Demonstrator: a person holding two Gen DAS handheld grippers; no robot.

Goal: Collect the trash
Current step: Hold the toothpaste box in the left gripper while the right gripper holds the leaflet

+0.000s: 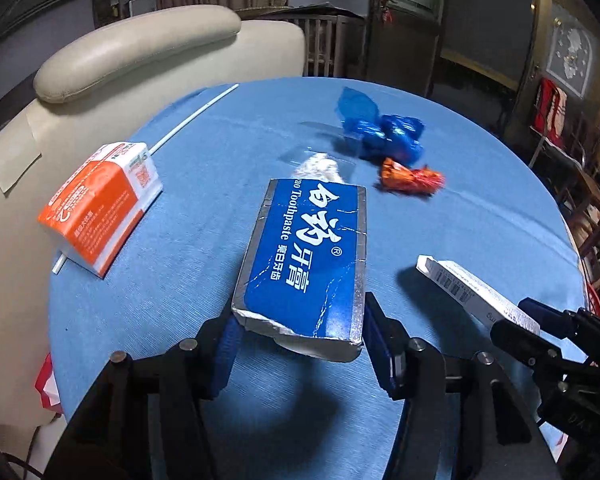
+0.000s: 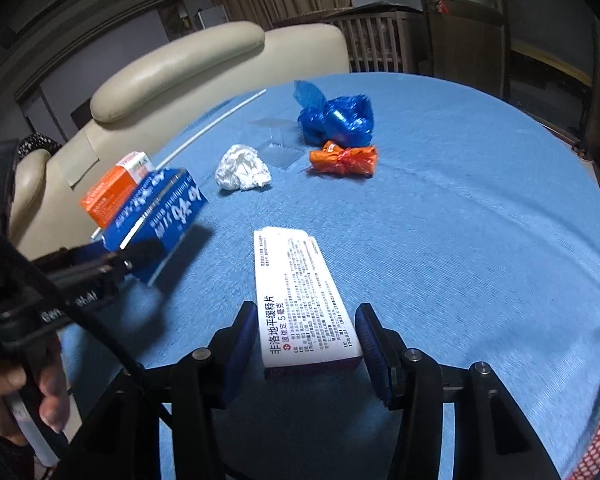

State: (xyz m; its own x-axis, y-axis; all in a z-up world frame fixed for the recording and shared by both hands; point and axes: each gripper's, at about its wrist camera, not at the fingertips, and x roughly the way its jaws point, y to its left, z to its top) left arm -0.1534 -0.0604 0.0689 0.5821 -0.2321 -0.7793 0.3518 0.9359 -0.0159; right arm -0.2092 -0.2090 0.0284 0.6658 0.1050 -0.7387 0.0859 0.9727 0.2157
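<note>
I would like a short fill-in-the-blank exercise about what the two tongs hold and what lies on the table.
1. The left tongs grip a blue ____ box.
2. The right tongs hold a ____ medicine box.
3. The crumpled orange wrapper lies beside a ____ plastic bag.
4. The table has a ____ cloth.

Missing words: toothpaste; white; blue; blue

blue toothpaste box (image 1: 306, 258) showing silver edging, white medicine box (image 2: 302, 300) carrying dark print, tablecloth (image 2: 460, 240) looking blue, possibly ribbed
</note>
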